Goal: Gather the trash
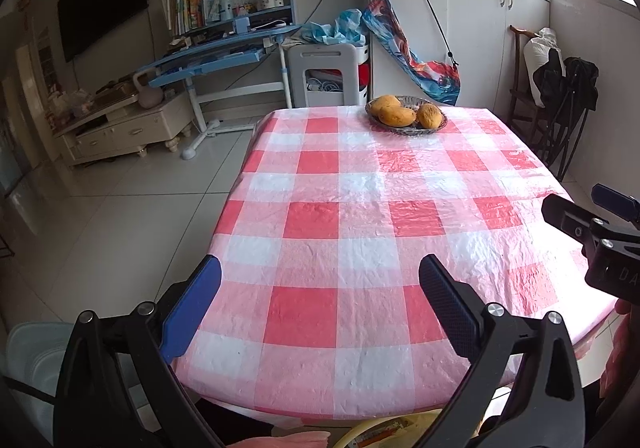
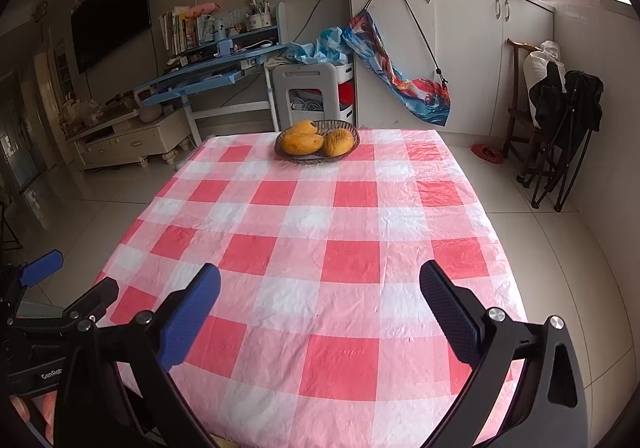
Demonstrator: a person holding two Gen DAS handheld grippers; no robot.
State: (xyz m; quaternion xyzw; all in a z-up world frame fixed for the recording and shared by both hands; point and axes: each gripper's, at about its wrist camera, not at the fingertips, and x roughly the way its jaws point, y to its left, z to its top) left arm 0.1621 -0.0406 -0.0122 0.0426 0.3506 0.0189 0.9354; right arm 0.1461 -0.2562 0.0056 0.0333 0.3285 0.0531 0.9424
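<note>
I hold my left tool [image 1: 320, 304] and right tool [image 2: 320, 308] spread wide, empty, over the near edge of the checked worktop [image 2: 352, 260], far from the fruit basket [image 2: 316, 144] by its far edge.

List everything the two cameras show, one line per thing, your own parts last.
table: one, under a red and white checked cloth, in the middle of the room
basket: one, dark woven, at the far end of the table
mangoes: three, yellow-orange, lying in the basket
desk: one, blue, against the far wall, books and a pen cup on its shelf
television: one, black, on the left wall
cabinet: one, white, far right, with a colourful bag hanging on it
stool: one, grey, beside the desk
trash: none visible on the table
left gripper: open, over the near left edge
right gripper: open, over the near edge
</note>
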